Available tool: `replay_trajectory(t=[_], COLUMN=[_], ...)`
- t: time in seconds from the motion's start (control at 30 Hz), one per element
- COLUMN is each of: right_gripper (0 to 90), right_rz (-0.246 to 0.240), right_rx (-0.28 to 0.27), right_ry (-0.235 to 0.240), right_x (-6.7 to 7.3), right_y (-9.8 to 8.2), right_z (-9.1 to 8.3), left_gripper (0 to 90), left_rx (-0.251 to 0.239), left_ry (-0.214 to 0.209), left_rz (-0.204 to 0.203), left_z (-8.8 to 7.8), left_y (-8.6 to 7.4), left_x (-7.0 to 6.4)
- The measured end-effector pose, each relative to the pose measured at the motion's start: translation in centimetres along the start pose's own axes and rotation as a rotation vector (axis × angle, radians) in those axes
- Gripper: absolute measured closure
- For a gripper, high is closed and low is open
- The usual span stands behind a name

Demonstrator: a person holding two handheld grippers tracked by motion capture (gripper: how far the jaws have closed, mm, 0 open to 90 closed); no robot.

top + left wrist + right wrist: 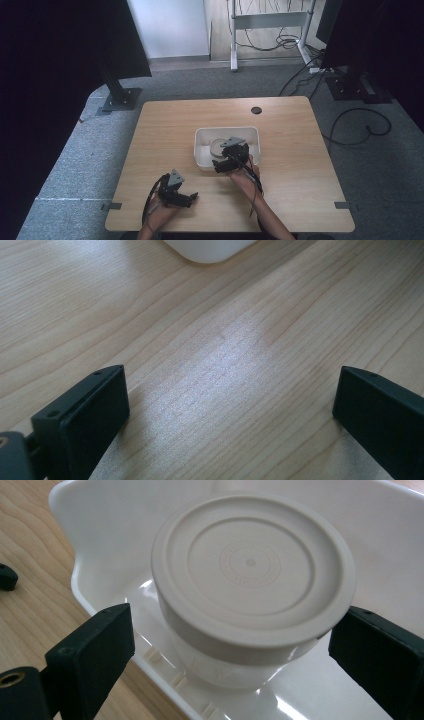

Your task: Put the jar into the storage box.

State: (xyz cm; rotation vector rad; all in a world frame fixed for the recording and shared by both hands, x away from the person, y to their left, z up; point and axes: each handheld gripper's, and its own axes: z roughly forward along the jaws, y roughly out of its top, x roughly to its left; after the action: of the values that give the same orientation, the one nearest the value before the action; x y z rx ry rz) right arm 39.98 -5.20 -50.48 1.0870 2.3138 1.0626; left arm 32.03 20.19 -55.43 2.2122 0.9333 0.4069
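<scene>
— Two grippers over one wooden table (165, 125); start with the biggest thing. What is the table like?

— Light wood grain, rounded corners, a small dark round hole (256, 110) near its far edge. It stands on grey carpet, with cables and a white frame beyond it.

— Next in size?

— A white bin (202, 137), rectangular with rounded corners, sitting near the middle of the table. From the right gripper view its glossy wall (100, 525) curves round the contents.

— And inside the bin?

— A round tub with a cream lid (252, 565), upright on the bin floor. The lid has raised rings moulded into it; the tub's paler body shows beneath the rim.

— Where is the right gripper?

— The right gripper (231, 159) hangs over the near edge of the bin. In its own view its jaws stand wide apart, one on each side of the tub, not touching it.

— The left one?

— The left gripper (176, 192) is near the table's front edge, well apart from the bin. Its jaws are spread wide too, with bare wood between them and a corner of the bin (207, 252) at the top of its view.
</scene>
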Motion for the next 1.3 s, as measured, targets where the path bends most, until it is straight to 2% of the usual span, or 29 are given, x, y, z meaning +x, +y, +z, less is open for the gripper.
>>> replay_trajectory(t=[0.3, 0.8, 0.97, 1.3], right_gripper=[4.4, 4.4, 4.3, 4.4], right_rz=[-0.008, -0.046, -0.065, -0.068], right_rx=[-0.002, -0.037, -0.034, -0.046], right_ry=[0.012, 0.028, 0.032, 0.042], right_x=[0.1, 0.0, 0.0, -0.2], right_y=[-0.6, -1.7, -2.2, -3.4], right_z=[-0.9, -3.2, -3.6, -4.9], left_gripper=[1.3, 1.3, 1.3, 1.3], left_rx=[0.0, 0.0, 0.0, -0.001], left_ry=[-0.001, 0.0, 0.0, 0.0], left_rz=[-0.001, 0.0, -0.001, -0.002], left_z=[0.0, 0.0, 0.0, 0.0], left_y=[0.0, 0.0, 0.0, 0.0], left_x=[0.0, 0.0, 0.0, 0.0])
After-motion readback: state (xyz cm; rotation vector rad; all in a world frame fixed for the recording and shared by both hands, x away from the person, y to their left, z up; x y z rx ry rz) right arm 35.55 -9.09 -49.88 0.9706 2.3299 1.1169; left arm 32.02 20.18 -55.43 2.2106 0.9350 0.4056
